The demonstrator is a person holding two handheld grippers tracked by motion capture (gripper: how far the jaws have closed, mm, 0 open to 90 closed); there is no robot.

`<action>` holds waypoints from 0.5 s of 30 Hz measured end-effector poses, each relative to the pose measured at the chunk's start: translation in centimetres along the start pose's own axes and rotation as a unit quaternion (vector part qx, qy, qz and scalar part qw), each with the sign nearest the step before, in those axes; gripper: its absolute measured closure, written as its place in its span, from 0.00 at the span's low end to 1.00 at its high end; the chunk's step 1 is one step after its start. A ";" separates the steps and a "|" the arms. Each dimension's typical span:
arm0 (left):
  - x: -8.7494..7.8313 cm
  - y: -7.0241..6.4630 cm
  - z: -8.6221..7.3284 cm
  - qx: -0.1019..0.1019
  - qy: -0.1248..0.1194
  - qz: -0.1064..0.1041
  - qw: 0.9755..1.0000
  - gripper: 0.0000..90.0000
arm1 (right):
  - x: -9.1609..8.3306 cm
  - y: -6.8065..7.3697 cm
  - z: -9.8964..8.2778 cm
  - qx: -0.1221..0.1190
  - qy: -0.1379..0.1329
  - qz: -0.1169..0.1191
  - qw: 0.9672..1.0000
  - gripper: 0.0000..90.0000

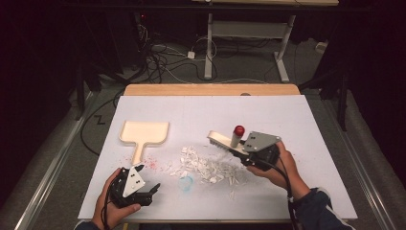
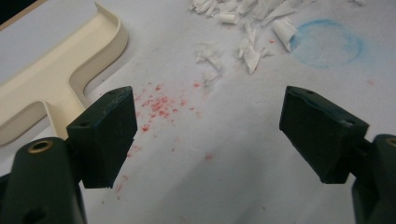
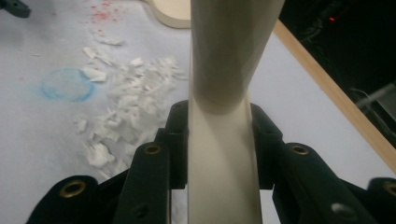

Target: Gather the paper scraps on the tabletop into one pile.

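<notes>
A cream dustpan (image 1: 143, 132) lies on the white table cover at the left, handle toward me; its edge and handle (image 2: 56, 84) reach into the left gripper view. White paper scraps (image 1: 210, 167) are strewn mid-table, also the scraps (image 3: 126, 107) in the right gripper view. My right gripper (image 1: 242, 151) is shut on the cream handle of a hand brush (image 1: 221, 140) with a red-tipped end (image 1: 238, 129); the handle (image 3: 224, 140) sits squeezed between the jaws. My left gripper (image 1: 151, 190) stands open near the front edge, below the dustpan handle, with nothing between its fingers (image 2: 107, 135).
A blue chalk ring (image 1: 186, 182) and red specks (image 1: 152, 163) mark the cover. The wooden table edge (image 1: 210, 89) runs along the back. Cables and a desk frame (image 1: 249, 28) lie on the floor beyond.
</notes>
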State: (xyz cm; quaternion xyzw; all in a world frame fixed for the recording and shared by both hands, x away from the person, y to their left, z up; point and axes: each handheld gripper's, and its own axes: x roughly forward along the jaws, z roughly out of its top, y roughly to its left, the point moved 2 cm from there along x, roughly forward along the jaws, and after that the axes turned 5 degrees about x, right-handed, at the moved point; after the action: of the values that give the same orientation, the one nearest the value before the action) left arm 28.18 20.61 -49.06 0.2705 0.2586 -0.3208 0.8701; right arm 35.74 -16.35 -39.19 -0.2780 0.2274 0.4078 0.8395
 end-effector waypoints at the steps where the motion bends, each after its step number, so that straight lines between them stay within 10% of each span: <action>1: 0.0 0.0 0.0 -0.001 -0.001 0.000 1.000 0.20 | 0.0 0.0 0.0 0.000 0.000 0.000 1.000 0.75; 8: -0.1 -0.1 0.1 0.004 0.000 -0.001 1.000 0.20 | -3.4 -2.3 -4.1 0.056 0.042 -0.020 0.997 0.75; 15: 0.2 -0.4 0.3 0.007 0.007 -0.009 1.000 0.21 | -2.7 -2.0 -7.2 0.097 0.100 -0.034 0.990 0.75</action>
State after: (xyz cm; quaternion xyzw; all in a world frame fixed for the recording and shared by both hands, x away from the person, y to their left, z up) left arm 28.11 20.11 -49.12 0.2765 0.2647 -0.3282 0.8636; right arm 34.70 -23.61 -42.31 -0.2424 0.3395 0.3253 0.8486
